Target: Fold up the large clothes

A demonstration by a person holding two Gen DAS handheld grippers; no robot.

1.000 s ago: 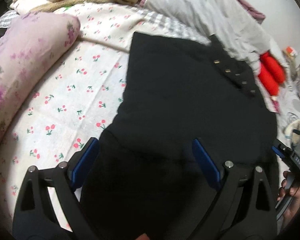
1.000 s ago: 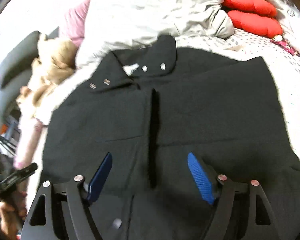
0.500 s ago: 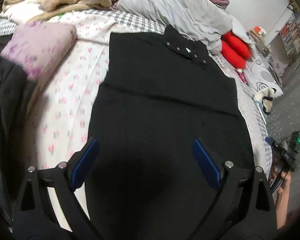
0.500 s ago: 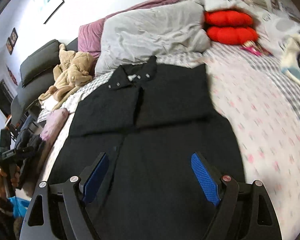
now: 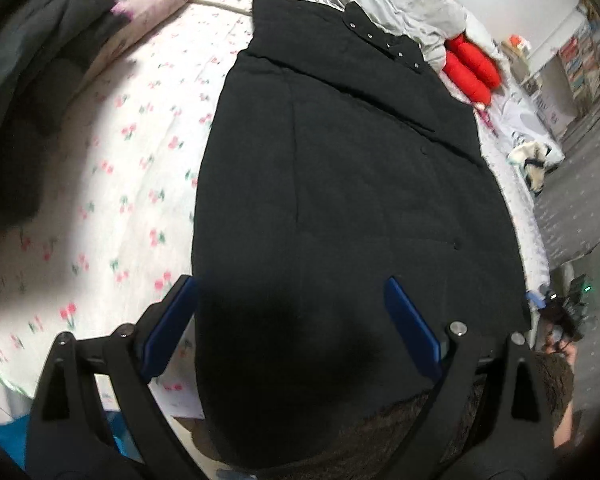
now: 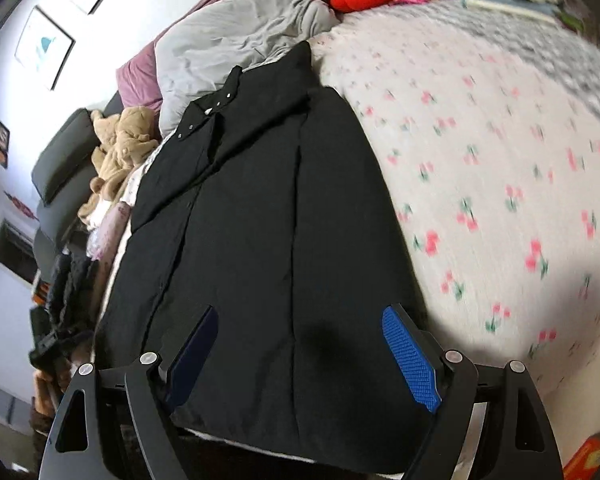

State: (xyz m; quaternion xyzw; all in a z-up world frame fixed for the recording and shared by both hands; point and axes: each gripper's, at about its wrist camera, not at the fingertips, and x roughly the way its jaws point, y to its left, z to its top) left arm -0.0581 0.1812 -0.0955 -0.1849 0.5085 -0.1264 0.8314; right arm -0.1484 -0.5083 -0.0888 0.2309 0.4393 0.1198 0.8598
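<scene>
A long black coat [image 5: 340, 200] lies flat along the bed, collar with metal snaps at the far end, sides folded in, hem at the near edge. It also shows in the right wrist view [image 6: 260, 220]. My left gripper [image 5: 290, 320] is open and empty, hovering above the hem's left part. My right gripper [image 6: 300, 344] is open and empty above the hem's right part. Both have blue pads.
The bed has a white cherry-print sheet [image 5: 100, 160], seen also in the right wrist view [image 6: 500, 180]. A grey duvet [image 6: 240, 36], red cushions [image 5: 472, 68], a pink floral pillow [image 5: 148, 4], a beige plush blanket [image 6: 116, 148] and dark clothes [image 5: 28, 80] surround the coat.
Both grippers have pulled back from the collar area toward the foot of the bed and now hover over the coat's hem. Both stay open.
</scene>
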